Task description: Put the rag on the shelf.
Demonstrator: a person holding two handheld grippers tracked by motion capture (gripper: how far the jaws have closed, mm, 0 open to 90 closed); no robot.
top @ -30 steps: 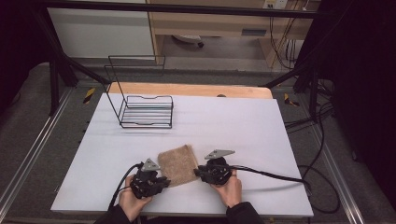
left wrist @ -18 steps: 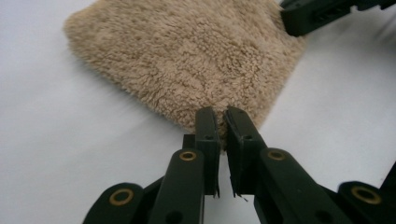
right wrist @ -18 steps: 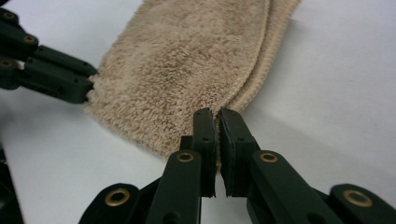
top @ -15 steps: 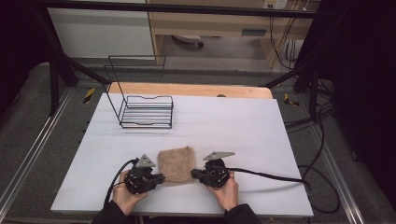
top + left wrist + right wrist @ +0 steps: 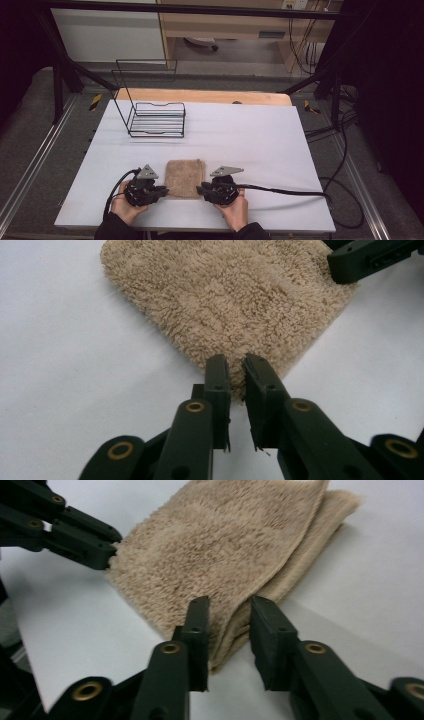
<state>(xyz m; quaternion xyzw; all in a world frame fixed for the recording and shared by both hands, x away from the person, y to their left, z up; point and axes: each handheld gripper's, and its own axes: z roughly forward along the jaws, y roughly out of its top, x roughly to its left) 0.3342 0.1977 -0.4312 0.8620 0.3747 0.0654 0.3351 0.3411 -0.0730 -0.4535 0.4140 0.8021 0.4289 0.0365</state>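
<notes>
A tan folded towel (image 5: 185,177) lies flat on the white table (image 5: 250,140) near its front edge. My left gripper (image 5: 162,191) is at the towel's near left corner and my right gripper (image 5: 201,190) at its near right corner. In the left gripper view the left gripper (image 5: 239,372) has just been opening; a narrow gap shows, with the towel (image 5: 230,300) corner in it. In the right gripper view the right gripper (image 5: 230,615) has also just been opening, its jaws wider, with the folded towel (image 5: 215,545) edge loose between them.
A black wire rack (image 5: 155,120) stands at the table's back left, in front of a wooden board (image 5: 200,96). The right gripper's cable (image 5: 290,191) trails right across the table. The table's front edge lies just behind both hands.
The towel lay skewed a second ago and now lies square. The left hand has drawn slightly left, and both grippers sit at the towel's near corners.
</notes>
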